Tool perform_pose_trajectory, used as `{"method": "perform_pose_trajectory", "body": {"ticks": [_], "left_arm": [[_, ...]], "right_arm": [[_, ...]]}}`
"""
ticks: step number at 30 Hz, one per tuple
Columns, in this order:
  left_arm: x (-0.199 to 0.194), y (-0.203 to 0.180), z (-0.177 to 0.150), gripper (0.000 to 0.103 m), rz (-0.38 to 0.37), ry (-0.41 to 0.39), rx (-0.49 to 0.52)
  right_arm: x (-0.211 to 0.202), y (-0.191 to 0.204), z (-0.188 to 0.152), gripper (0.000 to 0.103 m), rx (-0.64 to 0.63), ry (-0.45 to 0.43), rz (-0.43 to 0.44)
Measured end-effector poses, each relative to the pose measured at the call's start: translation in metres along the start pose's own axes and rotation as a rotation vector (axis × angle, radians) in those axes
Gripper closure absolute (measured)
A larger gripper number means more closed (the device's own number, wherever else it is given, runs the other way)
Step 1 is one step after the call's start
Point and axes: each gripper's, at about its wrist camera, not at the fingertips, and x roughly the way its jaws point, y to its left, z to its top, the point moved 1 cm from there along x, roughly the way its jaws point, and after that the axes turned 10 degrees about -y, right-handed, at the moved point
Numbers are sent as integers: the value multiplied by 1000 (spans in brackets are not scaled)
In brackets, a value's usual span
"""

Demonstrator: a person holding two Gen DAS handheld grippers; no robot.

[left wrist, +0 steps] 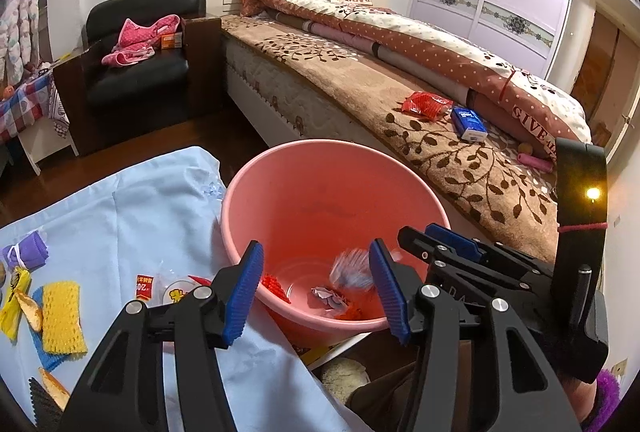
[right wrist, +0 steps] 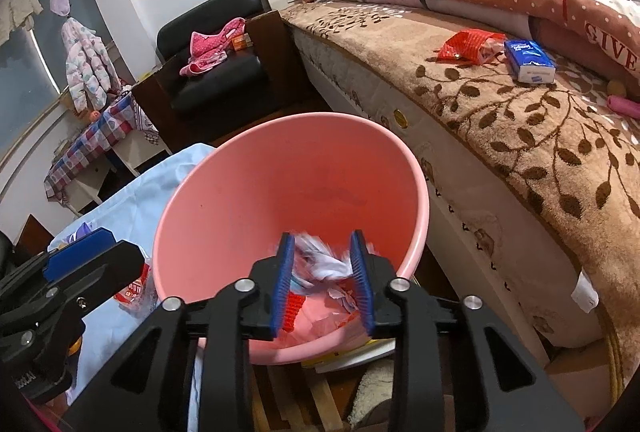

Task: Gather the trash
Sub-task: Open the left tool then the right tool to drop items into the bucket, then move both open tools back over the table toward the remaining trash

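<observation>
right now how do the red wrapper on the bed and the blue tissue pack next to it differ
The red wrapper is crumpled, torn open and shiny; the blue tissue pack is a smooth, intact block. The red wrapper lies nearer the headboard, while the blue tissue pack lies nearer the rolled quilt's lettering. Both rest on the brown leaf-patterned blanket, close together, outside the pink bucket.

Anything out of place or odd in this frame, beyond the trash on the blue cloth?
A red wrapper and blue tissue pack lie on the bed, away from the pink bin. A blurred paper scrap sits between the right gripper's fingers.
</observation>
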Motion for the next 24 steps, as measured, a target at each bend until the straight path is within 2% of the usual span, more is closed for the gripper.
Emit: {"method": "perform_pose_trajectory", "body": {"ticks": [12,24], "left_arm": [[-10,7,-2,49,12,-10,-11],[-29,25,-9,49,45,-23,-33]], "right_arm": [[-11,13,2,69,-46,-32,-43],[-23,31,2,69,-89,-48,-45]]}}
